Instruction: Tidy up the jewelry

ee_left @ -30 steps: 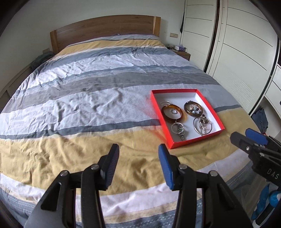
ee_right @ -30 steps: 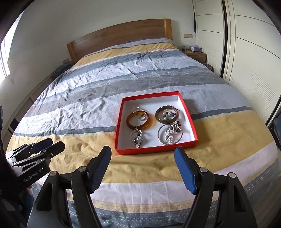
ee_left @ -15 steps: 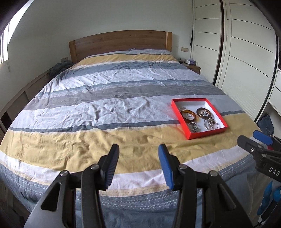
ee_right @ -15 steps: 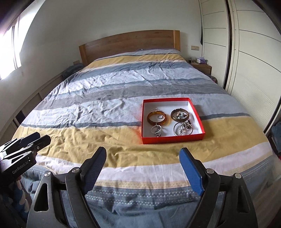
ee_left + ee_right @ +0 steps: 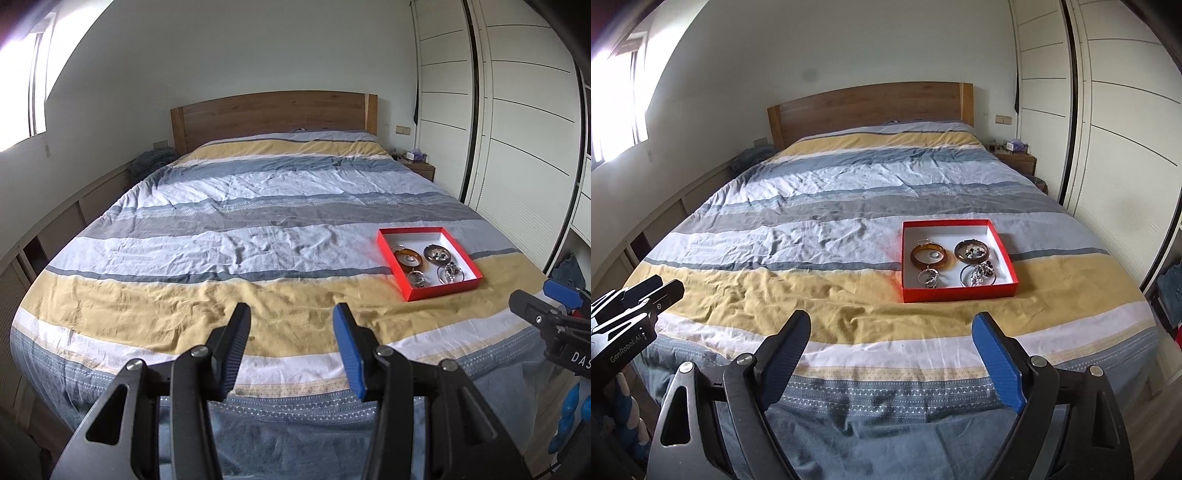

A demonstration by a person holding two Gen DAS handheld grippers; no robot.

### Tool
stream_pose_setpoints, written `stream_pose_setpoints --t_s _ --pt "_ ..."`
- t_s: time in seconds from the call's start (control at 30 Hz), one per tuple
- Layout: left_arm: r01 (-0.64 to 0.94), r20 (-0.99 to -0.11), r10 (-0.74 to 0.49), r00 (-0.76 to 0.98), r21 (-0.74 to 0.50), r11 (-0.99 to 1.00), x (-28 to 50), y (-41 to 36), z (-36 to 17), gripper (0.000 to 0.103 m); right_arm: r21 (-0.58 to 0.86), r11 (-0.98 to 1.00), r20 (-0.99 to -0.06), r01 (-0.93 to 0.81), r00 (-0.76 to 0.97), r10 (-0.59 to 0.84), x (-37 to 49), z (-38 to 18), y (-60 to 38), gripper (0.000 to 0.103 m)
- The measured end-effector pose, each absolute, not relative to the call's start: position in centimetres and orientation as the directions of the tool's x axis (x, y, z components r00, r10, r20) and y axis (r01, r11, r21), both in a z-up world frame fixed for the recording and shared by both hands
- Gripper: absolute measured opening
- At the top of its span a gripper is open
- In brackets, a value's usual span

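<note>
The jewelry (image 5: pixel 951 264), bangles and rings in separate clusters, is gathered inside a red box (image 5: pixel 956 292) set on the bed (image 5: pixel 827 236) near its foot edge, toward the right-hand corner. No loose piece is seen on the bedcover, so the sorting is judged essentially complete, with little or nothing left. The right claw (image 5: pixel 890 354) is held apart, its jaws having just been opening with nothing between them; the left claw (image 5: pixel 291 350) is also held apart and empty, well away from the box.
</note>
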State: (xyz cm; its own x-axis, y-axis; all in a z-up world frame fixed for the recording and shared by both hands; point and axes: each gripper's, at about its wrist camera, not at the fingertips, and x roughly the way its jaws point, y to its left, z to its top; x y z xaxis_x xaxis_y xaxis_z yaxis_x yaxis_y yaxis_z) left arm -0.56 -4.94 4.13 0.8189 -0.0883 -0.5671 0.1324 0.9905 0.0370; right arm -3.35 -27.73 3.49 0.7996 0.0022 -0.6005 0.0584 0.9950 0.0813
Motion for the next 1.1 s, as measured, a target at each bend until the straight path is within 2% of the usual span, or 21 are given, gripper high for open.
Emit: stream_pose_setpoints --t_s 0.3,0.7,0.97,1.03,1.1 --pt "0.124 -0.544 -0.093 0.834 0.02 0.992 -1.4 -4.2 4.5 0.044 0.075 0.996 -0.594 0.046 0.804 0.008 -3.8 3.6 -27.5 0.089" --pt "0.139 -0.557 -0.107 0.824 0.015 0.99 -1.3 -4.3 3.8 0.044 0.072 0.996 -0.615 0.049 0.788 0.006 -3.5 2.5 -27.6 0.09" --pt "0.141 -0.574 -0.109 0.812 0.01 0.99 -0.6 -4.3 3.0 0.044 0.071 0.996 -0.636 0.055 0.772 0.003 -2.9 1.4 -27.8 0.094" --pt "0.14 -0.578 -0.108 0.809 0.011 0.99 -0.5 -4.3 2.8 0.044 0.07 0.996 -0.641 0.057 0.768 0.001 -2.7 1.1 -27.8 0.103" --pt "0.14 -0.583 -0.108 0.805 0.01 0.99 -0.3 -4.3 2.6 0.044 0.066 0.996 -0.643 0.058 0.766 -0.002 -2.6 0.8 -27.8 0.103"
